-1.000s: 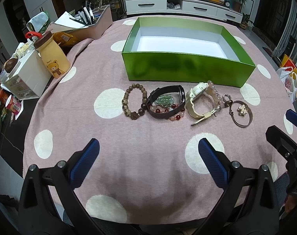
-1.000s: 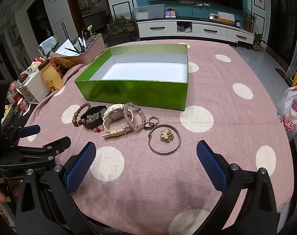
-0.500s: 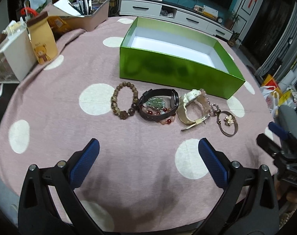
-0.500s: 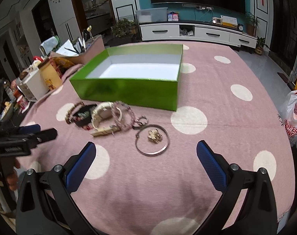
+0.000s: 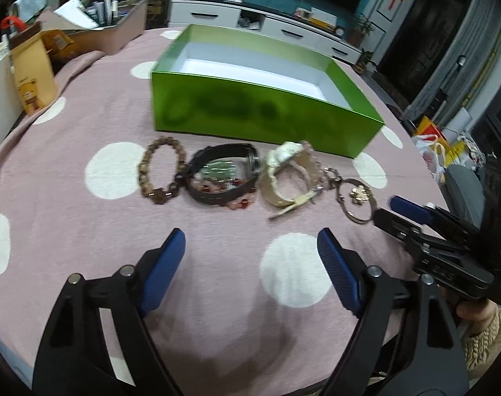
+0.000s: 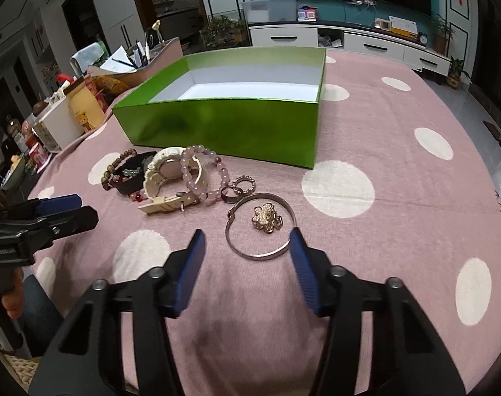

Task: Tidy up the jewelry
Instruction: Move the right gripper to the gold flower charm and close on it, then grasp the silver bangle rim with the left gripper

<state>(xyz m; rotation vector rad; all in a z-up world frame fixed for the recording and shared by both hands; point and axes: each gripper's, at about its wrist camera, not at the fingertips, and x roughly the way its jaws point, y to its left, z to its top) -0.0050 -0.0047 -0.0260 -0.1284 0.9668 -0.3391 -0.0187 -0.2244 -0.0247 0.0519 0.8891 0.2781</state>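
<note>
A row of jewelry lies in front of an open green box: a brown bead bracelet, a dark watch with red beads inside it, a cream watch, a pink bead bracelet, two small rings, and a metal bangle with a gold brooch inside. My left gripper is open, short of the watches. My right gripper is open, its tips at either side of the bangle's near edge.
The table has a pink cloth with white dots. At the left stand a yellow bear bottle, a white container and a tray of pens and papers. A plastic bag hangs past the right edge.
Both grippers have moved forward and lower toward the jewelry. The right gripper's fingers have narrowed and now flank the bangle. The jewelry has not moved.
</note>
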